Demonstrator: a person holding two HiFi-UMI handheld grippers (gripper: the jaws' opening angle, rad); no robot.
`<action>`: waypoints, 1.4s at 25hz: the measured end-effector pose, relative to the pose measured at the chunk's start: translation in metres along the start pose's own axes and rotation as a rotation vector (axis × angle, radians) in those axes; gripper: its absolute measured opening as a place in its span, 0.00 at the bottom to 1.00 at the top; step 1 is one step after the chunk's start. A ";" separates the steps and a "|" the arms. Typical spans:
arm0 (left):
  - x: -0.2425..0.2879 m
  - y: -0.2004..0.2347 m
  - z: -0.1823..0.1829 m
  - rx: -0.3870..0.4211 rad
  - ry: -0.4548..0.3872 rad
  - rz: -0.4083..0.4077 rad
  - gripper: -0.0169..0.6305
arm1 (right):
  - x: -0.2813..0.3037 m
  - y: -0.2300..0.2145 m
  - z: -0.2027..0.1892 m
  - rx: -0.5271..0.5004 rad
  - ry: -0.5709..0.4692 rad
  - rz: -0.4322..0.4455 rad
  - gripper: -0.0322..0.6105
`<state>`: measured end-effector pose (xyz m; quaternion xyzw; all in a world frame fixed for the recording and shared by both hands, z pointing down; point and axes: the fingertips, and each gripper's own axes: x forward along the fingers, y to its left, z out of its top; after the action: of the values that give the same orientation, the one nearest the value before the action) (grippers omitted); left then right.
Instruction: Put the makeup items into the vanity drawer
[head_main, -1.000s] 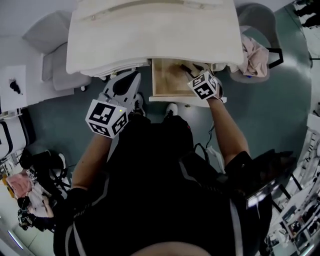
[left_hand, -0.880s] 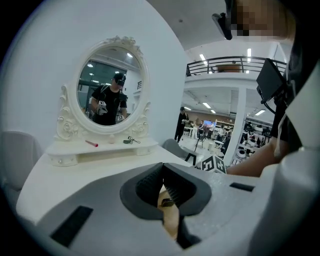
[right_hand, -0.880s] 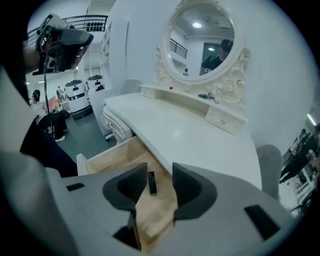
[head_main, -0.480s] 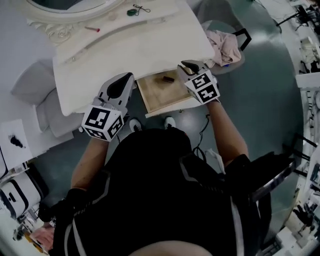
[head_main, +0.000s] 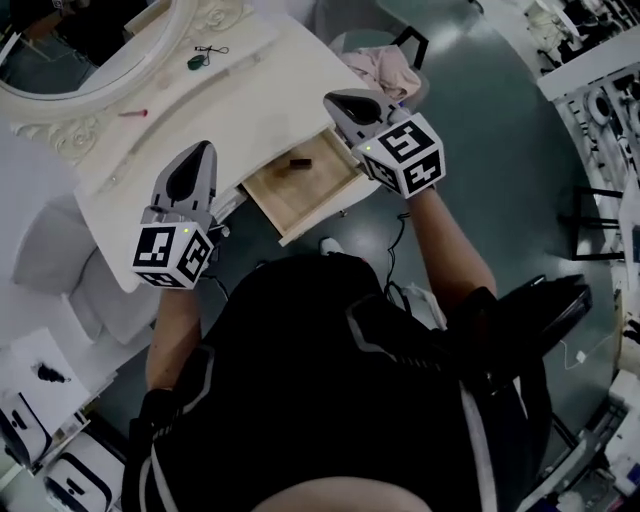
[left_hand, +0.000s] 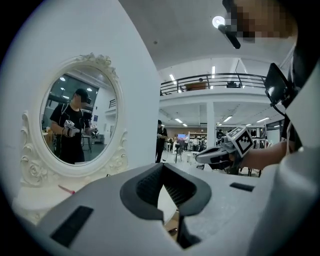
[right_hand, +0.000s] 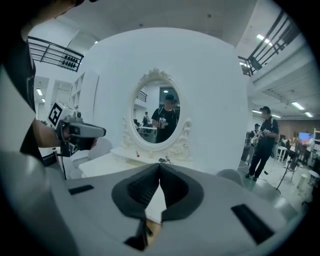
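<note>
I see the white counter (head_main: 262, 108) with its oval mirror (head_main: 80, 50) at the back and its drawer (head_main: 290, 197) standing open between my two tools. The left hand-held gripper (head_main: 200, 150) hangs over the counter's front edge, left of the drawer. The right hand-held gripper (head_main: 336, 101) hangs by the drawer's far right corner, both clenched with nothing between the jaws. A small dark makeup item (head_main: 299, 162) lies in the drawer near its back, while a thin red stick (head_main: 133, 113) and a small green piece (head_main: 197, 62) lie on the counter near the mirror.
</note>
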<state>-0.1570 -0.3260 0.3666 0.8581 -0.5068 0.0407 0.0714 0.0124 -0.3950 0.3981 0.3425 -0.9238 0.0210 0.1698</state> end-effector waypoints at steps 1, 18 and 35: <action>0.001 0.001 0.002 -0.017 0.001 -0.011 0.03 | -0.006 0.000 0.007 0.007 -0.012 -0.010 0.06; -0.016 0.009 0.038 -0.042 -0.042 -0.054 0.03 | -0.053 -0.009 0.082 0.096 -0.167 -0.189 0.06; -0.035 -0.004 0.066 0.033 -0.090 -0.049 0.03 | -0.061 0.008 0.104 0.072 -0.196 -0.170 0.06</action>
<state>-0.1704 -0.3047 0.2961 0.8722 -0.4878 0.0086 0.0354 0.0196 -0.3672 0.2812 0.4260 -0.9022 0.0060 0.0675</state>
